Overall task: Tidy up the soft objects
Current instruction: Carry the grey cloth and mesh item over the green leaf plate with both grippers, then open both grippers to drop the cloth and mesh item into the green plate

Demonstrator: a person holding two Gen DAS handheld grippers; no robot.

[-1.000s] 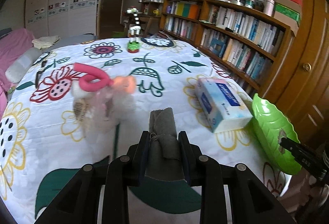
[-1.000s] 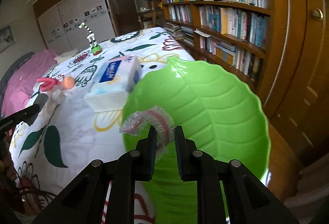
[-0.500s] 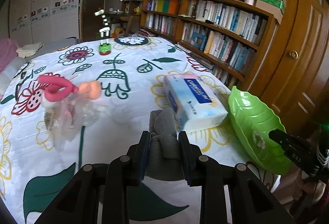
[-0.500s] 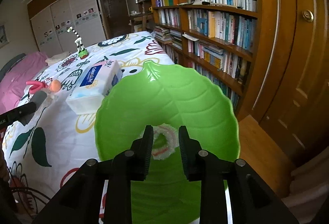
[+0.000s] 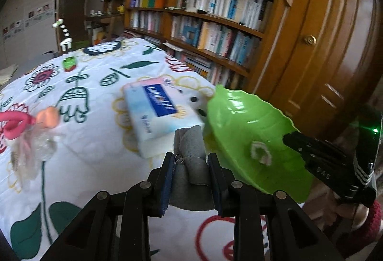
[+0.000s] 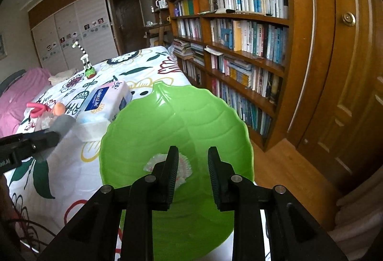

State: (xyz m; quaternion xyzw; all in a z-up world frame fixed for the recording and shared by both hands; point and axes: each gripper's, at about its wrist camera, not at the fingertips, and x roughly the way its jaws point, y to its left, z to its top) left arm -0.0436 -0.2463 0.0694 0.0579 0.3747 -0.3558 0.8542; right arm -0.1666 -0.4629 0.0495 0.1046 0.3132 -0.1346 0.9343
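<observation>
My left gripper [image 5: 191, 160] is shut on a folded grey cloth [image 5: 190, 148] and holds it above the flowered bedspread, near the tissue pack and left of the green leaf-shaped bowl [image 5: 241, 127]. A pink-and-white hair scrunchie [image 5: 260, 153] lies in that bowl. In the right wrist view my right gripper [image 6: 193, 155] is open and empty above the bowl [image 6: 167, 122], with the scrunchie [image 6: 184, 165] just under its left finger. The left gripper with the grey cloth [image 6: 62, 123] shows at the left there.
A blue-and-white tissue pack [image 5: 155, 112] lies next to the bowl. A pink hair band with a clear bag [image 5: 26, 127] lies left on the bed [image 5: 95, 148]. A striped toy [image 5: 68, 52] stands far back. Bookshelves [image 6: 239, 45] and a wooden door [image 6: 347, 69] are on the right.
My right gripper opened and let the scrunchie drop into the green bowl. My left gripper carried the grey cloth to the right, toward the bowl.
</observation>
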